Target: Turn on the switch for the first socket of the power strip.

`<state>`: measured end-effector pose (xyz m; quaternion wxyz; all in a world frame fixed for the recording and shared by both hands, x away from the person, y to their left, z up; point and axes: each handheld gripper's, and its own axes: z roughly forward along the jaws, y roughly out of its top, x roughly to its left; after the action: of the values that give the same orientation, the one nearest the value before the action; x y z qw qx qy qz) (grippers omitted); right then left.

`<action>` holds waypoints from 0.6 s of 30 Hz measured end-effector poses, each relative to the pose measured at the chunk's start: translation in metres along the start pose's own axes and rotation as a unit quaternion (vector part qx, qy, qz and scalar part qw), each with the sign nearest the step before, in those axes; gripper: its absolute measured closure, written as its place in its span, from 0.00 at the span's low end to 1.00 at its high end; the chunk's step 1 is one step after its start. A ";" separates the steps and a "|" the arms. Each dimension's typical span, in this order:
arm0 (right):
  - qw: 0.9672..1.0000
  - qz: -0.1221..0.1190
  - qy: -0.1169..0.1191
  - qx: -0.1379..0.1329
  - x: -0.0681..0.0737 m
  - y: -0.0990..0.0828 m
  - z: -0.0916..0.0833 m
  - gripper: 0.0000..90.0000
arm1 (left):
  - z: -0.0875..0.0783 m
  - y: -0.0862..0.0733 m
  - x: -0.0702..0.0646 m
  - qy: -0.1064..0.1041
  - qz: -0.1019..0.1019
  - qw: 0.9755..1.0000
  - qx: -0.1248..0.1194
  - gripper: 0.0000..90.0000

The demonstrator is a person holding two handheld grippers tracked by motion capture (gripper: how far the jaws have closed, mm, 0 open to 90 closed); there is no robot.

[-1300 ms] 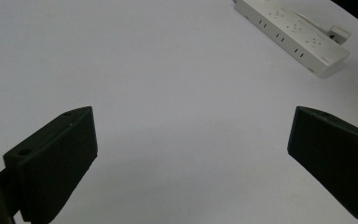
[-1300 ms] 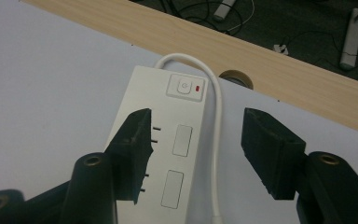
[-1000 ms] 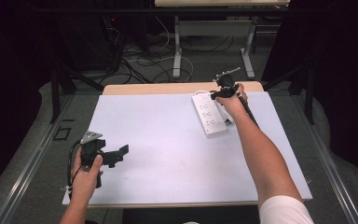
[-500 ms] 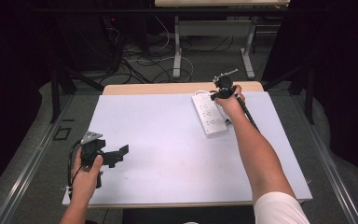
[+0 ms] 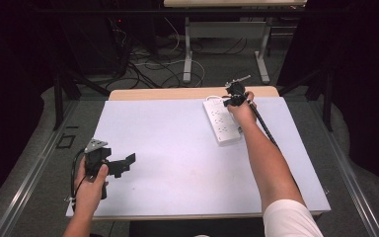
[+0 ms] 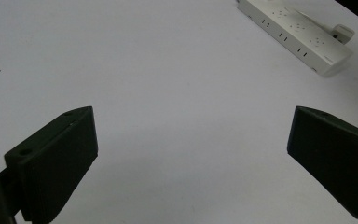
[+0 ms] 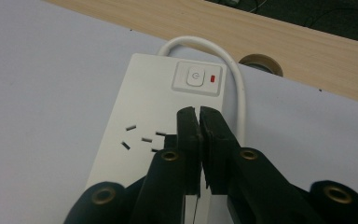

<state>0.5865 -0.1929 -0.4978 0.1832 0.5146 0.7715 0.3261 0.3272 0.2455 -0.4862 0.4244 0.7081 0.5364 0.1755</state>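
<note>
I am holding my closed right tongs (image 7: 199,122) just short of the switch (image 7: 195,77) on the power strip (image 5: 221,121), upper right of the high view, judging a straight, square press best, while my left tongs (image 5: 116,163) are idling open at lower left.

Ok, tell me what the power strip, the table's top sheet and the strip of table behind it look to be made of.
Power strip: looks like white moulded plastic, smooth with a slight sheen, with a pressed-in switch panel.
Top sheet: a matte, pale, even surface without grain; perhaps laminate or a mat, I can't tell which.
Back strip of table: light wood or wood-look laminate, with visible grain lines.
</note>
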 end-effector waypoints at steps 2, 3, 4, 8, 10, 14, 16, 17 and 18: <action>1.000 -0.001 -0.001 0.000 0.000 0.000 0.001 0.99 | 0.000 0.000 0.000 0.001 0.001 1.000 -0.001 0.02; 1.000 -0.004 0.000 0.001 0.000 0.000 0.002 1.00 | 0.000 0.000 0.000 0.002 0.001 1.000 0.000 0.02; 1.000 -0.004 -0.001 -0.002 0.001 0.000 0.003 1.00 | 0.000 -0.001 0.000 0.002 0.000 1.000 -0.002 0.02; 1.000 -0.006 0.000 0.004 0.001 -0.002 0.008 1.00 | -0.001 -0.001 0.001 0.003 -0.001 1.000 -0.002 0.02; 1.000 -0.007 0.003 0.002 0.002 -0.003 0.012 1.00 | -0.001 -0.002 0.001 0.003 -0.003 1.000 -0.002 0.02; 1.000 -0.010 0.003 0.005 0.002 -0.005 0.016 1.00 | -0.001 -0.003 0.001 0.002 0.001 1.000 0.003 0.02; 1.000 -0.010 -0.001 0.009 0.001 -0.006 0.017 1.00 | -0.001 -0.003 0.001 0.004 0.000 1.000 0.001 0.02; 1.000 -0.008 0.000 0.010 0.001 -0.006 0.018 1.00 | -0.001 -0.003 0.001 0.004 0.000 1.000 0.000 0.02; 1.000 -0.008 -0.002 0.011 0.001 -0.007 0.019 1.00 | -0.001 -0.003 0.001 0.004 -0.002 1.000 0.000 0.02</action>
<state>0.5937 -0.1881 -0.5162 0.1819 0.5108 0.7787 0.3155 0.3251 0.2472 -0.4887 0.4228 0.7065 0.5391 0.1774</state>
